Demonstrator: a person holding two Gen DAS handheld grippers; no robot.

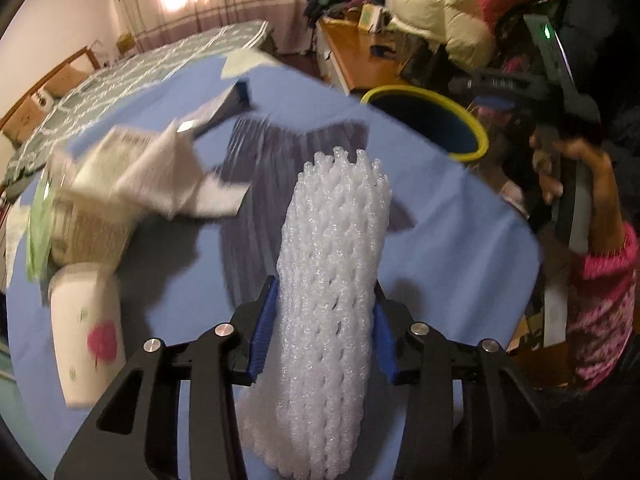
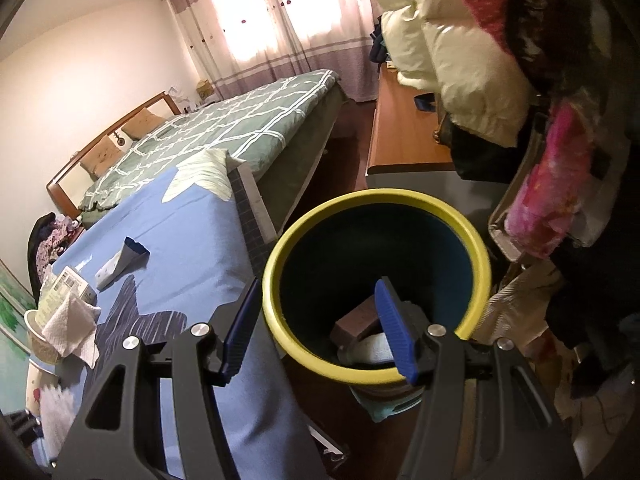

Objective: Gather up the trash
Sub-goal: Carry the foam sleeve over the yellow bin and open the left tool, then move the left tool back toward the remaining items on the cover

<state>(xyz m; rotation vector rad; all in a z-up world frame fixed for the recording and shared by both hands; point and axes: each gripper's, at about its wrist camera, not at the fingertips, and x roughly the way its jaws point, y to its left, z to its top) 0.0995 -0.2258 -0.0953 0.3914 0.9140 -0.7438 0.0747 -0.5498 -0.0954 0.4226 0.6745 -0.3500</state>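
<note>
My left gripper (image 1: 324,320) is shut on a white foam net sleeve (image 1: 336,264), which stands up between the blue pads above the blue table cloth (image 1: 440,216). The yellow-rimmed dark bin (image 1: 436,116) stands past the table's right edge. My right gripper (image 2: 316,320) is open and empty, over the near rim of the bin (image 2: 376,200). Inside the bin lie a brown block (image 2: 358,322) and a white piece. On the table lie crumpled tissue (image 1: 168,176), a small carton (image 1: 96,216), a paper cup (image 1: 86,328) and a grey wrapper (image 1: 224,108).
The right hand-held gripper and a hand in a pink sleeve (image 1: 572,184) are beside the bin in the left wrist view. A bed with a green quilt (image 2: 224,128) lies behind the table. A wooden desk (image 2: 404,128) and piled coats (image 2: 460,56) are at the right.
</note>
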